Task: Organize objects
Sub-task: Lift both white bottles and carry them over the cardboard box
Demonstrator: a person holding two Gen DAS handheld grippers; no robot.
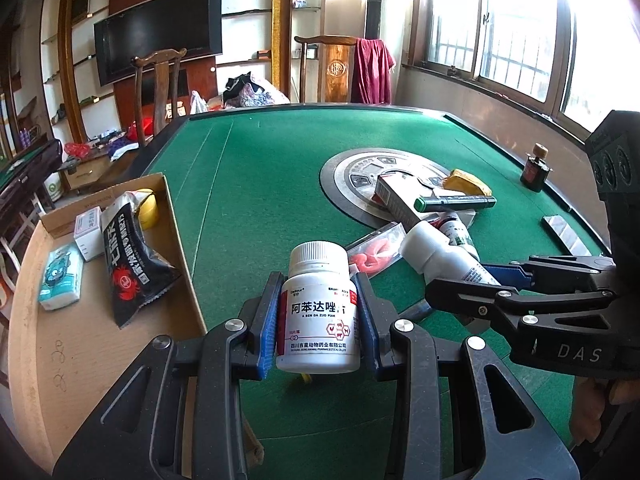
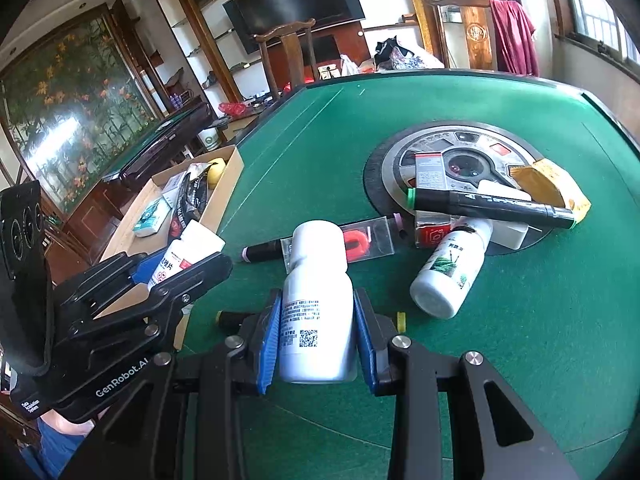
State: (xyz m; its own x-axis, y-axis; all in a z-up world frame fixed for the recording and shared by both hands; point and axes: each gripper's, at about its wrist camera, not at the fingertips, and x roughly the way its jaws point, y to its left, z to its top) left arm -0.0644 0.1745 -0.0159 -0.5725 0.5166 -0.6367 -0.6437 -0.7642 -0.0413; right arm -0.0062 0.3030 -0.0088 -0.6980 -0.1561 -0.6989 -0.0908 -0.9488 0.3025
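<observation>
In the left wrist view, the left tool [image 1: 320,316] sits low in the centre of the frame with its blue pads pressed on both sides of a white pill bottle [image 1: 318,308], which stands upright between them with its ribbed cap up and its red-and-white label with Chinese print facing the camera. At the left edge of the frame an open cardboard box [image 1: 100,332] lies against the green felt surface [image 1: 260,168]; inside it are a black snack bag [image 1: 132,260], a small white carton [image 1: 89,232], a blue-and-white tissue pack [image 1: 60,278] and a yellow roll [image 1: 148,208]. In the right wrist view, the right tool [image 2: 316,332] holds a second white bottle [image 2: 316,304] by its body, pads tight on either side, the printed back label with a QR code toward the camera and the cap pointing away up the frame. Right of it a white bottle with a green picture label [image 2: 450,268] lies on its side on the felt. Above that, in the upper right of the frame, a black marker with a green cap [image 2: 488,204] rests across a small pile of cartons at the edge of the round metal centre plate [image 2: 460,148], with a yellow-brown packet [image 2: 548,184] just beside it. A clear sleeve holding something red [image 2: 360,240] lies flat behind the held bottle.
</observation>
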